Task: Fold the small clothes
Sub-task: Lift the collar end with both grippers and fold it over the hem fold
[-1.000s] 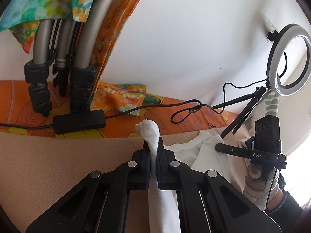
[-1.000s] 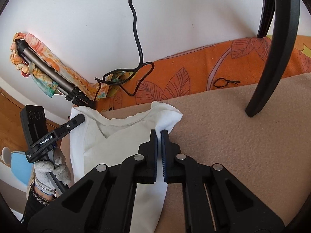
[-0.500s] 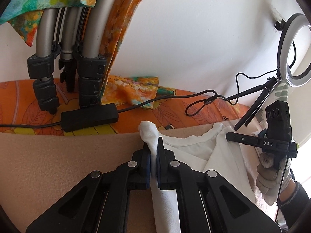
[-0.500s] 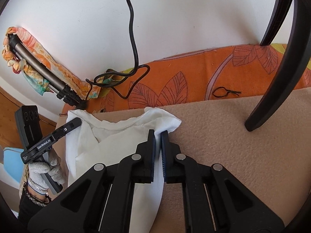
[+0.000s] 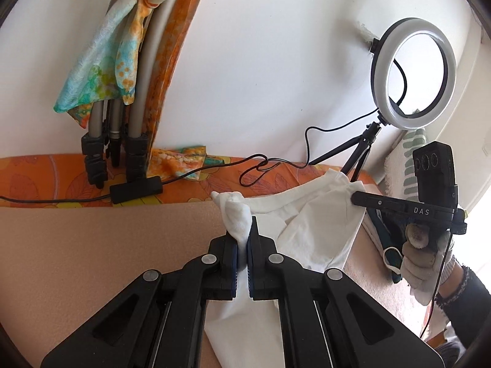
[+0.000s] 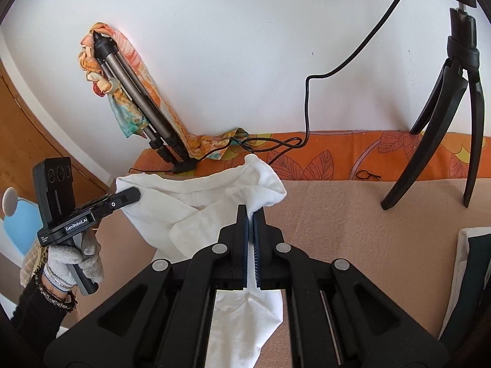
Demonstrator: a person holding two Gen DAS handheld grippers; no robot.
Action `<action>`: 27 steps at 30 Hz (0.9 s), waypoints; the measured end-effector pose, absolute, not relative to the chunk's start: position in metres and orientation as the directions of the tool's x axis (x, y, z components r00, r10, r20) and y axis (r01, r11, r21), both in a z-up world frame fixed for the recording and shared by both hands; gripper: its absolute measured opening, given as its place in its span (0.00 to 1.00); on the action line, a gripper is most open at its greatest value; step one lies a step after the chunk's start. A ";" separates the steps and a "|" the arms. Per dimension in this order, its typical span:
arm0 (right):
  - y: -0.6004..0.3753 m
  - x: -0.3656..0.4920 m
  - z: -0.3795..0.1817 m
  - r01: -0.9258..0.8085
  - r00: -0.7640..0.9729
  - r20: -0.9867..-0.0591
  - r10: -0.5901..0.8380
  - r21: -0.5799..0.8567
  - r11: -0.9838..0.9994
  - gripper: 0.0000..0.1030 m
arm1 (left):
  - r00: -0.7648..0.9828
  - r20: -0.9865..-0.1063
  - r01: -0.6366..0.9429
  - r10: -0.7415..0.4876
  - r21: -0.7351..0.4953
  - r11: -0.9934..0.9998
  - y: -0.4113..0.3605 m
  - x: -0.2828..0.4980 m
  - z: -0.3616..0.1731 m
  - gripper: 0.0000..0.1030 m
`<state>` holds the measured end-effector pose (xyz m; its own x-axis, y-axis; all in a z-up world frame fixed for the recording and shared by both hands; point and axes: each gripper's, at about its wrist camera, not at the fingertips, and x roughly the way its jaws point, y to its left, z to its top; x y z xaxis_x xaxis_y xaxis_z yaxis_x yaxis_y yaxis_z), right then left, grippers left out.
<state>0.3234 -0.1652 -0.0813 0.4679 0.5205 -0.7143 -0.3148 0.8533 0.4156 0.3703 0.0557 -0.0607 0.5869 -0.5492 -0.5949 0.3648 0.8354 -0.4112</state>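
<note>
A small white garment (image 5: pixel 319 224) hangs stretched between my two grippers above the tan blanket (image 5: pixel 92 245). My left gripper (image 5: pixel 244 239) is shut on one bunched corner of it, the cloth poking up past the pads. In the right wrist view the same white garment (image 6: pixel 190 202) spreads to the left, and my right gripper (image 6: pixel 250 214) is shut on its other top corner. Each view shows the opposite gripper, held in a gloved hand (image 6: pixel 73 257), pinching the far corner. The neckline sags between the two grips.
An orange patterned cover (image 6: pixel 337 156) runs along the white wall. A ring light (image 5: pixel 412 73) on a small black tripod (image 6: pixel 454 116) stands at the right, a folded tripod (image 6: pixel 138 101) wrapped in colourful scarves at the left, cables between them. Folded cloth (image 6: pixel 472 276) lies at the right edge.
Both grippers have risen and moved apart, lifting the white garment off the blanket and pulling it taut between them. Both stay shut on their corners.
</note>
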 end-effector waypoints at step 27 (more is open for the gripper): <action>-0.157 0.087 -0.074 -0.528 0.412 -0.780 0.471 0.217 0.821 0.04 | 0.523 -0.680 0.494 -0.514 -0.250 0.833 0.050 0.149 -0.092 0.03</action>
